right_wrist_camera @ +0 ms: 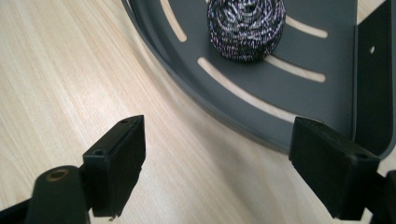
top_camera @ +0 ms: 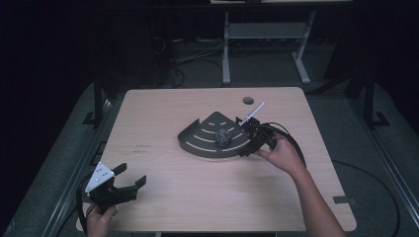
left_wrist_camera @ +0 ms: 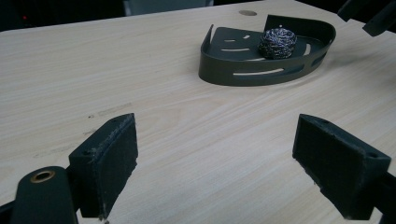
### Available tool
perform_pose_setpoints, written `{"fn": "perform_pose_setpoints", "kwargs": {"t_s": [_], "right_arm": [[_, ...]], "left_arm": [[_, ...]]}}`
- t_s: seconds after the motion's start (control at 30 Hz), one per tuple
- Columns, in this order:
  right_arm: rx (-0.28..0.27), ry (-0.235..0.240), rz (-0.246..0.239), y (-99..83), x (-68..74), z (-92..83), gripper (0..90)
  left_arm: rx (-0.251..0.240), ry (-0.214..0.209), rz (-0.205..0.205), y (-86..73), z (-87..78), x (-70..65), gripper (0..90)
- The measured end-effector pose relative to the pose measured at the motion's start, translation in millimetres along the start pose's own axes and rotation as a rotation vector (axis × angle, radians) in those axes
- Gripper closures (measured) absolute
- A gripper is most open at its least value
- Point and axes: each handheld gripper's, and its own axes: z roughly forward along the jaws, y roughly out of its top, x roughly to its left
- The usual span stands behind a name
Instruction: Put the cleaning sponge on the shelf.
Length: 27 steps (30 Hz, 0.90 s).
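Centrally on the table sits a dark grey fan-shaped tray w/ slotted floor & low rim; everything below is placed rel. to it. Inside tray, roughly mid-floor, rests a steel-wool scrubber, a coiled metallic ball, touching the floor, not touching the rim.

Right gripper is just beside tray's right end, at the rim; jaws spread wide, nothing between them. In right gripper view one jaw is over bare wood outside the curved rim, the other is at the tray's edge near the upright end wall; scrubber lies ahead of the gap, apart from both jaws. Person's right hand grips it from the side away from tray.

Left gripper is well apart from tray, toward the near-left table corner; jaws wide, empty, over bare wood. Left gripper view has tray & scrubber far ahead. Left hand holds it at table edge.

Small round hole in tabletop lies beyond tray, near far edge.
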Motion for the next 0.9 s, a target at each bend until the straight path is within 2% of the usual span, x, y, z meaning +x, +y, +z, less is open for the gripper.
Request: {"fn": "perform_pose_setpoints", "kwargs": {"t_s": [0.3,0.47,0.73,0.9], "right_arm": [[-0.008,0.004,0.013,-15.8,1.0,-5.1,18.3],[-0.012,-0.004,0.024,-28.2,1.7,-6.8,18.2],[-0.039,0.015,0.051,-50.4,3.0,-10.4,18.8],[-0.035,0.012,0.059,-61.8,4.6,-9.8,18.8]], "left_arm": [[-0.001,0.002,0.001,0.0,-0.2,0.3,13.3],[-0.002,0.002,0.003,0.1,-0.4,-0.1,13.4],[0.005,-0.003,0.011,0.1,1.2,-2.1,13.3],[0.008,-0.004,0.012,0.0,1.6,-2.2,13.3]]}}
